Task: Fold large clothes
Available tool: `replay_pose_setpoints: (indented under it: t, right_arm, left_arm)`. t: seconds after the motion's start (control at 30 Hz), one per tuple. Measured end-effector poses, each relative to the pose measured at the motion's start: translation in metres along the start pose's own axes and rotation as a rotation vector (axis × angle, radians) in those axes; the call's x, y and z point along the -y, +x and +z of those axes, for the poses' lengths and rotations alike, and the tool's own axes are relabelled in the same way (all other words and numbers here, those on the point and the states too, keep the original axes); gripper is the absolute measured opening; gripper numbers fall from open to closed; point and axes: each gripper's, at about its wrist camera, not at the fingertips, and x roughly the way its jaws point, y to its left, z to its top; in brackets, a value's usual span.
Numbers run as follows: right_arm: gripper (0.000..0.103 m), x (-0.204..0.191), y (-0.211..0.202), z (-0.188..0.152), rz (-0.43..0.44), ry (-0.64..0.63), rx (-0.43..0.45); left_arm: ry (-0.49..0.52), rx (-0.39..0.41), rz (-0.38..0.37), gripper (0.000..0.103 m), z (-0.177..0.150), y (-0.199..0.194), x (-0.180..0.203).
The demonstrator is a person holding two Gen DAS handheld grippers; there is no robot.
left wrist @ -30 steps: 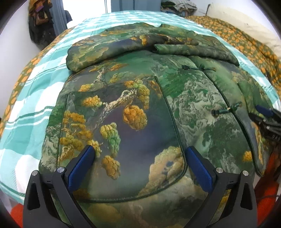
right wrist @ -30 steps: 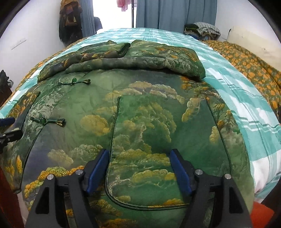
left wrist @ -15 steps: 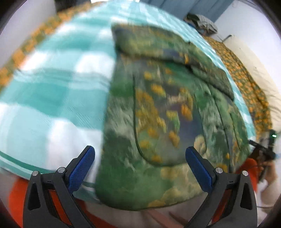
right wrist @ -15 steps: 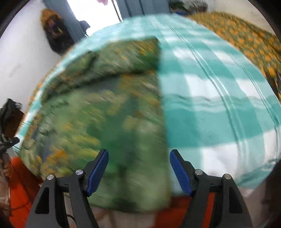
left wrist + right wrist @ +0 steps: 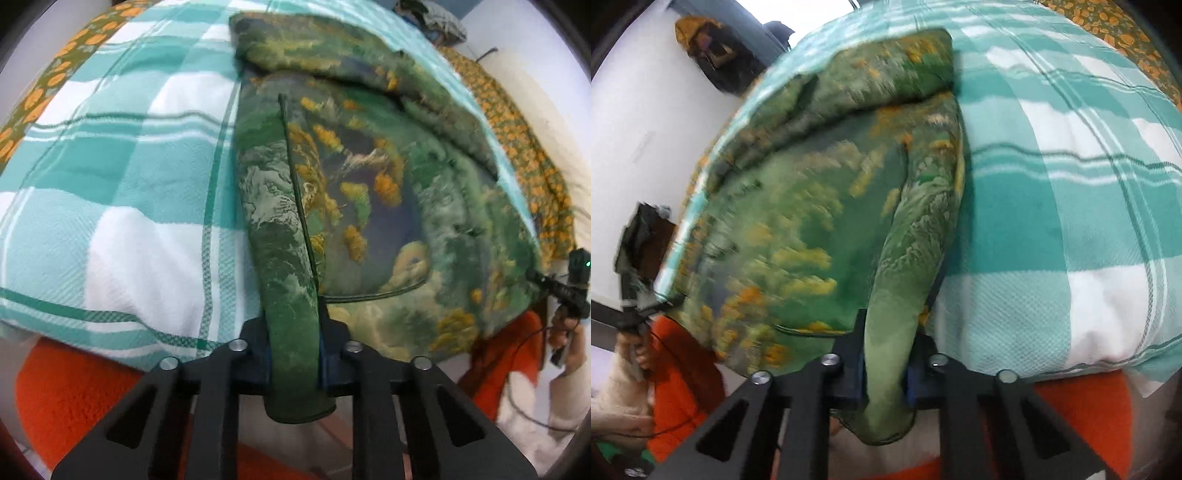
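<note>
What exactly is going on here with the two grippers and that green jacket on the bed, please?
A person is folding a green patterned jacket laid on a bed with a teal checked cover. The left gripper is shut on the jacket's bottom edge at one side, and the right gripper is shut on the bottom edge at the other side. The sleeves are already folded across the top; the hem fold is not yet made.
</note>
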Motion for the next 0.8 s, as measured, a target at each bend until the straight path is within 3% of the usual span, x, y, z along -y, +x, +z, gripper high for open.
replay_pose_setpoints:
  t: [0.2, 0.4, 0.53, 0.67, 0.8]
  right_arm:
    - [0.012, -0.025, -0.045, 0.002, 0.055, -0.024, 0.048]
    - [0.012, -0.04, -0.083, -0.041, 0.132, -0.018, -0.013]
    - [0.012, -0.048, -0.113, -0.069, 0.236, 0.054, -0.054]
    - [0.012, -0.051, -0.139, -0.046, 0.349, 0.119, 0.024]
    - [0.012, -0.035, -0.122, 0.036, 0.36, 0.132, 0.146]
  left_arm:
    - [0.06, 0.048, -0.071, 0.013, -0.007, -0.052, 0.021]
    - [0.102, -0.044, -0.053, 0.013, -0.063, -0.088, 0.012]
    - [0.047, -0.086, -0.124, 0.013, -0.089, -0.126, 0.001]
    - [-0.014, 0.042, -0.213, 0.014, -0.052, -0.158, -0.01]
    - [-0.057, 0.192, -0.242, 0.015, 0.045, -0.142, -0.028]
